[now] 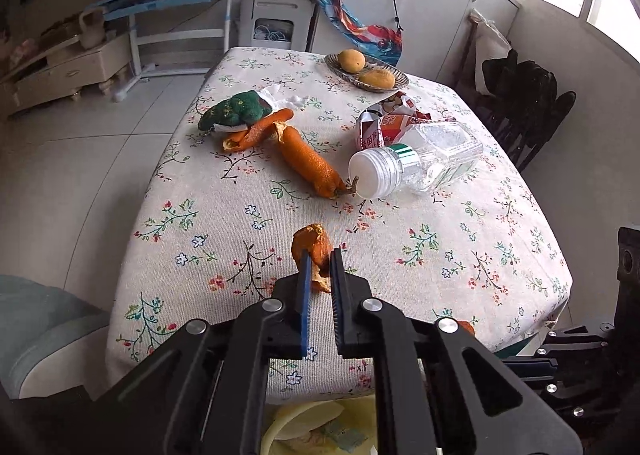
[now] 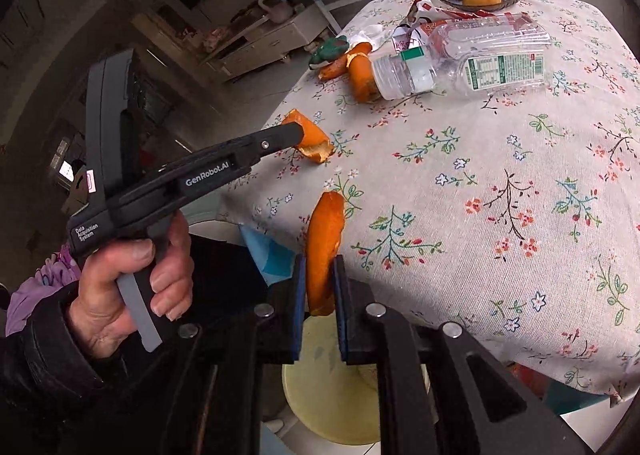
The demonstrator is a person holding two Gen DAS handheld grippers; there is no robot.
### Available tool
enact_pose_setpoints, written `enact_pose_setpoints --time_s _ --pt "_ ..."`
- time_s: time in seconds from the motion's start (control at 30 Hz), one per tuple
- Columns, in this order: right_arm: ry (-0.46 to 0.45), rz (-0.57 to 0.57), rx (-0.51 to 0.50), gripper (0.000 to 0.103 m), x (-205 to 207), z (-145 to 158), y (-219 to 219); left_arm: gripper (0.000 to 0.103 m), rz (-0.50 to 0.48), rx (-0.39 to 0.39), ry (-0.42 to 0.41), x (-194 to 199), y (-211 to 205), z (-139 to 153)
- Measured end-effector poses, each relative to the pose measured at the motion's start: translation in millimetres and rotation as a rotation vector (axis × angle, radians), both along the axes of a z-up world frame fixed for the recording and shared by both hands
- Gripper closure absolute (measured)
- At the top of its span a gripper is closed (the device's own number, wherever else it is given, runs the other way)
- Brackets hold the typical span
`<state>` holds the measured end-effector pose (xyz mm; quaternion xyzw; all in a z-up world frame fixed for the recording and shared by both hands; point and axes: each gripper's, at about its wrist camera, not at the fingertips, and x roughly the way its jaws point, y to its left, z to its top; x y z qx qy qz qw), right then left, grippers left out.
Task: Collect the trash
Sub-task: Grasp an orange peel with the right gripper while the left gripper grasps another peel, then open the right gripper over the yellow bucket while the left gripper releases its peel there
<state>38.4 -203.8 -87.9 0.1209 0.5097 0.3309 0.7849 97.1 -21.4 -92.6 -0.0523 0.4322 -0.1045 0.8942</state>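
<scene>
White lettering reading "GenRobot.AI" runs along the black body of the left gripper (image 2: 298, 135), held at the near left of the table, and a smaller white label near its handle reads "Data Acquisition System". On the far side, a clear plastic bottle (image 2: 472, 59) carries a green-and-white label whose fine print is too small to read, as are the red characters on the crumpled wrapper (image 1: 384, 121) beside it.

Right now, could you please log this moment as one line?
left gripper: shut on peel | right gripper: shut on peel strip | bottle: on table
</scene>
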Motion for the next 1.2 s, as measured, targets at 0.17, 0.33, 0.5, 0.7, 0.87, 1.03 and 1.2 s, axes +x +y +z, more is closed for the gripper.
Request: enact_pose_setpoints --time_s 0.17,0.33,0.5,0.7,0.87,1.03,1.2 --pt "0.009 -0.004 -0.007 0.089 -5 -4 -1 0.074 0.046 0.000 0.054 21 0 -21" --pt "0.014 -0.007 -0.005 0.089 -8 -6 -2 0.083 0.028 -0.029 0.032 32 -5 -24" --pt "0.019 0.024 -0.013 0.089 -13 -8 2 0.088 -0.032 -0.054 -0.004 22 -7 -11" --pt "0.021 0.068 -0.035 0.089 -20 -12 13 0.088 -0.043 -0.040 0.014 14 -3 -7" --pt "0.022 0.073 -0.037 0.089 -23 -12 15 0.045 0.054 0.014 0.045 14 0 -17" --pt "0.025 0.083 -0.043 0.089 -19 -15 20 0.046 0.013 0.082 0.053 18 -12 -28" --pt "0.031 0.081 -0.042 0.089 -19 -16 17 0.088 -0.065 0.067 0.055 10 -14 -23"
